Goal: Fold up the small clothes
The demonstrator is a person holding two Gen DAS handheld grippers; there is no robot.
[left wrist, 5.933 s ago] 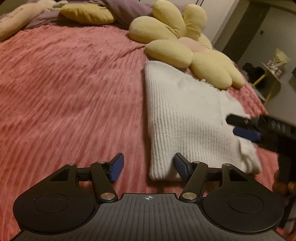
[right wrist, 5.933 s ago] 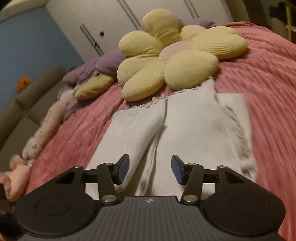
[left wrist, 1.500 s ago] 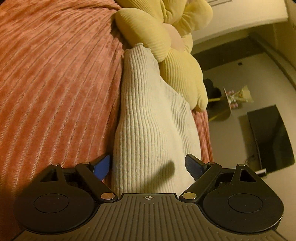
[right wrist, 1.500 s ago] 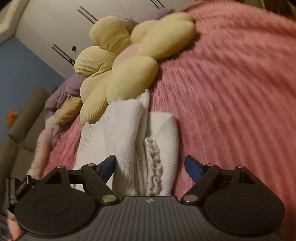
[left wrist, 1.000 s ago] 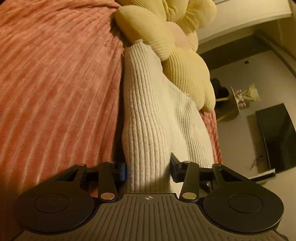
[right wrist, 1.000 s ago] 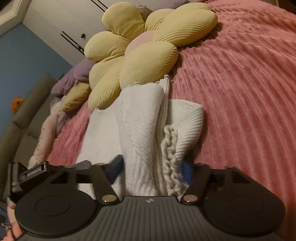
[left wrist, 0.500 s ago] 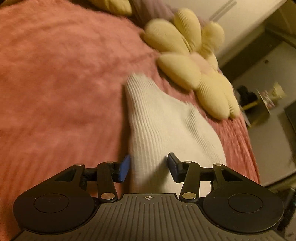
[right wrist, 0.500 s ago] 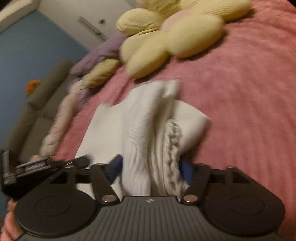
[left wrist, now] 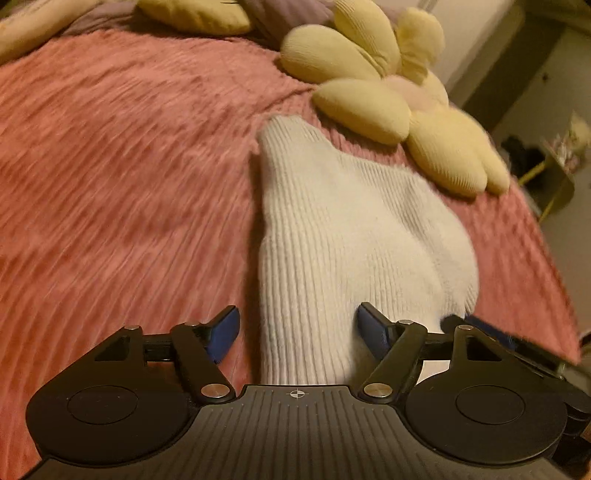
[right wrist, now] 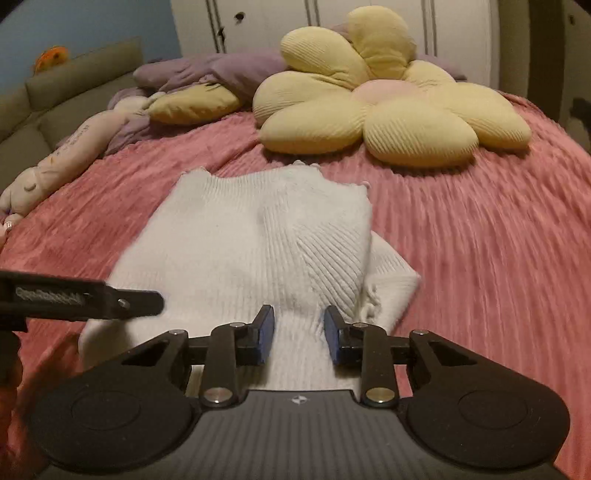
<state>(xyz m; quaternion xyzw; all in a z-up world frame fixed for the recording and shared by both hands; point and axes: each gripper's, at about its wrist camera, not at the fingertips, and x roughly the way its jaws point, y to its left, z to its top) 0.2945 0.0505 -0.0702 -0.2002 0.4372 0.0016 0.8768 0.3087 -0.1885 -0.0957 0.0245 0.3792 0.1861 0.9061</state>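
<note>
White ribbed knit garment (right wrist: pixel 251 240), small and already folded into a thick bundle, lies in the middle of the frame on a pink ribbed plush bedspread (left wrist: pixel 122 177), just short of a yellow flower-shaped cushion (right wrist: pixel 388 114) at the upper right.

From the left wrist view, the left gripper (left wrist: pixel 297 332) sits at the bottom centre with its jaws having just spread wide; the knit runs between them but neither blue pad presses it, so it is let go. From the right wrist view, the right gripper (right wrist: pixel 299 334) has just narrowed its jaws over the near edge of the bundle; the pads stand apart from the cloth and do not appear to pinch it.

The knit looks light, soft and floppy, likely to sag and unfold if lifted by one point. A doubled edge or corner is probably the best hold.

Beyond the bed are lilac bedding (right wrist: pixel 221 74), a grey-green sofa (right wrist: pixel 55 92) at the upper left, and white wardrobe doors (right wrist: pixel 280 18).
</note>
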